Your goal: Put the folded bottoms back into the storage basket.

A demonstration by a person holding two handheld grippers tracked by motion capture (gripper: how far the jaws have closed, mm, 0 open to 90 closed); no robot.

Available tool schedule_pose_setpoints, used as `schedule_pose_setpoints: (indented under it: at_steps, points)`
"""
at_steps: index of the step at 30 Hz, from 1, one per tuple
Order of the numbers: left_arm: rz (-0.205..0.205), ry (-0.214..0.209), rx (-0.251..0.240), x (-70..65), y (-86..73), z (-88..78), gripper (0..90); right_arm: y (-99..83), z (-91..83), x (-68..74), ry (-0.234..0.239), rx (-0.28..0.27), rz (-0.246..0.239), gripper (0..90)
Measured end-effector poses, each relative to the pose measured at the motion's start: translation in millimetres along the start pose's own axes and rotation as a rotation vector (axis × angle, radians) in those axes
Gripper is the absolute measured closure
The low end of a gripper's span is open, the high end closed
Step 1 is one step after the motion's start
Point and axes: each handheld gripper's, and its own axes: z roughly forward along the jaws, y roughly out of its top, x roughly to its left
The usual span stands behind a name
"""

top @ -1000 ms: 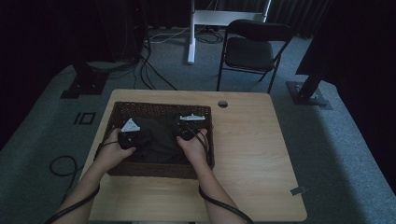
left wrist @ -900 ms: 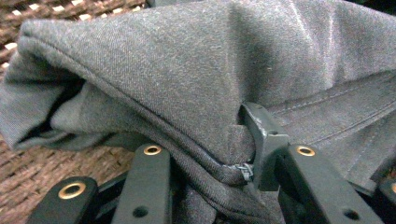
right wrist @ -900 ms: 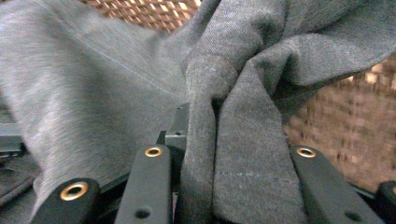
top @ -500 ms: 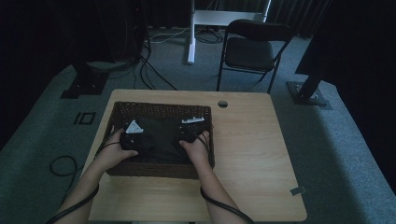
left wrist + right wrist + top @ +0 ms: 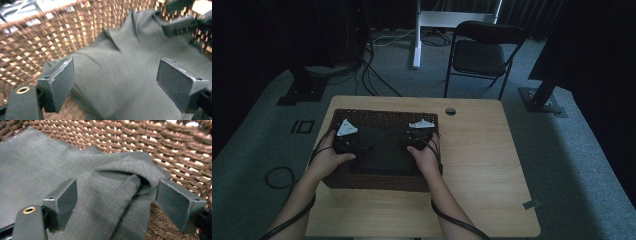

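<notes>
A brown wicker basket (image 5: pixel 384 116) stands on the left half of a wooden table (image 5: pixel 484 165), with a dark grey-green cloth (image 5: pixel 382 150) lying in it. Both hands reach into the basket. My left gripper (image 5: pixel 357 146) hovers over the cloth's left part. In the left gripper view its jaws (image 5: pixel 116 80) stand wide apart above the flat cloth (image 5: pixel 120 65), and they have just been opening. My right gripper (image 5: pixel 409 144) is at the cloth's right end. Its jaws (image 5: pixel 116 200) have also just been opening, and a rumpled fold (image 5: pixel 120 177) lies loose between them, untouched by the pads.
The basket's woven wall (image 5: pixel 155 140) rises close behind the fold. The table has a cable hole (image 5: pixel 450 111) near its far edge. A folding chair (image 5: pixel 482 52) stands beyond the table, and cables (image 5: pixel 279 175) lie on the carpet at the left.
The left hand has lifted a little with its gripper and drifted slightly left. The right hand has stayed almost where it was.
</notes>
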Motion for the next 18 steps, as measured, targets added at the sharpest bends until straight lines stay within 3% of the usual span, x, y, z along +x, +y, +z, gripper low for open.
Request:
schedule_pose_setpoints:
  at_steps: [8,14,18]
  points:
    - [0.019,-0.003,0.016,-7.7,6.5,1.9,15.7,10.1,-15.6,-4.7,0.022,-0.048,0.004,17.4]
    - [0.005,-0.006,-0.001,-8.2,10.6,0.2,15.7,19.5,-29.2,-8.3,0.036,-0.072,-0.011,17.3]
    - [-0.024,-0.019,-0.035,-7.4,15.8,-6.6,15.7,25.2,-39.4,-10.7,0.047,-0.093,-0.02,16.8]
